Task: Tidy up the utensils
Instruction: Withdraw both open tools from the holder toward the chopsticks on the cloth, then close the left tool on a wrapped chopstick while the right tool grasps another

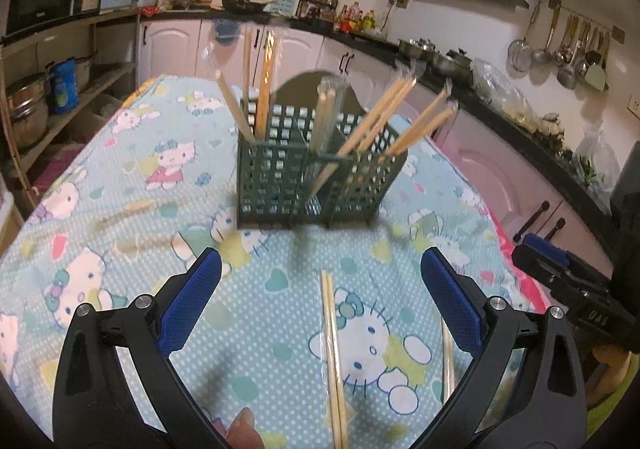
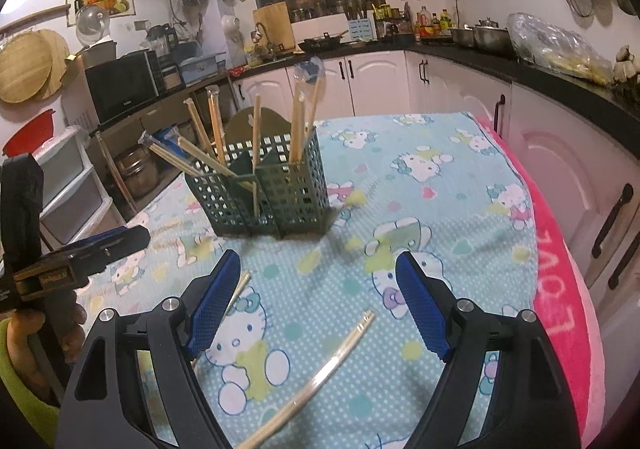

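A dark green lattice utensil caddy (image 1: 310,185) (image 2: 264,197) stands on the table with several wrapped chopstick pairs leaning out of it. My left gripper (image 1: 320,265) is open above a wrapped chopstick pair (image 1: 334,357) that lies on the cloth between its fingers. A second pair (image 1: 448,361) lies by the left gripper's right finger. My right gripper (image 2: 316,269) is open over the cloth; one chopstick pair (image 2: 320,373) lies between its fingers and another (image 2: 236,293) sits by its left pad. Nothing is held.
The table carries a light blue cartoon-cat cloth (image 1: 120,209) with a pink towel edge (image 2: 560,289) on the right. Kitchen counters and white cabinets (image 2: 560,153) ring the table. The other gripper shows at each view's side (image 1: 568,289) (image 2: 80,257).
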{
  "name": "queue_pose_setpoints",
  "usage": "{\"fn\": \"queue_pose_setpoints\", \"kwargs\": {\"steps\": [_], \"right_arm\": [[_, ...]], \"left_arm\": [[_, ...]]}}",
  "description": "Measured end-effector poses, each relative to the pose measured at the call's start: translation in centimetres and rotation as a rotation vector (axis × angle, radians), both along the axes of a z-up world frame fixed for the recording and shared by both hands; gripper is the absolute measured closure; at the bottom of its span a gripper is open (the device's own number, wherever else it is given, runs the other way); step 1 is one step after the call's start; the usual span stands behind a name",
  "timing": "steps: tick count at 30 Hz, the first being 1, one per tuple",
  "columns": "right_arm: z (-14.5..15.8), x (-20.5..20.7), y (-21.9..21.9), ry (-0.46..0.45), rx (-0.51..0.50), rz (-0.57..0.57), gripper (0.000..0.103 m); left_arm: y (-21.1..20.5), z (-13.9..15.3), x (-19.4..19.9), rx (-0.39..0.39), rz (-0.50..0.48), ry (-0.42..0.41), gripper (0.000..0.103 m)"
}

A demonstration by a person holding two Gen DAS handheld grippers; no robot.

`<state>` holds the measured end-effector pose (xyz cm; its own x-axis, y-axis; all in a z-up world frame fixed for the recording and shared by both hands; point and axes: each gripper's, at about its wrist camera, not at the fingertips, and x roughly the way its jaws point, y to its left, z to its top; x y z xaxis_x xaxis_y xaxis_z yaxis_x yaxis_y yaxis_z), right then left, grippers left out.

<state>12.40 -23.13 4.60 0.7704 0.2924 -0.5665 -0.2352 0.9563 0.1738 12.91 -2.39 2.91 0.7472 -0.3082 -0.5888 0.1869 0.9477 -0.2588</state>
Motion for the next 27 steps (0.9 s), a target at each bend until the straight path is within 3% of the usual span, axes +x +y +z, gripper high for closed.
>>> {"fn": "queue_pose_setpoints", "kwargs": {"steps": [10, 15, 17, 19, 21, 27], "right_arm": [[-2.8, -0.2, -0.2, 0.102, -0.049, 0.027, 0.027], [-4.5, 0.1, 0.0, 0.16, -0.041, 0.052, 0.039], [-5.3, 0.6, 0.0, 0.194, -0.038, 0.055, 0.044], [-5.9, 0.9, 0.1, 0.22, -0.037, 0.057, 0.048], [-6.5, 1.3, 0.0, 0.248, -0.032, 0.058, 0.051], [-8.5, 3.6, -0.6, 0.333, -0.036, 0.017, 0.06]], "left_arm": [[-2.0, -3.6, 0.9, 0.038, -0.055, 0.093, 0.013], [-2.8, -5.5, 1.6, 0.045, -0.086, 0.149, 0.033], [-2.9, -6.3, 2.0, 0.038, -0.096, 0.18, 0.036], [-2.9, -7.0, 2.3, 0.01, -0.109, 0.213, 0.04], [-2.9, -7.8, 2.8, -0.02, -0.115, 0.253, 0.052], [-3.3, -8.6, 3.6, -0.007, -0.12, 0.275, 0.059]]}}
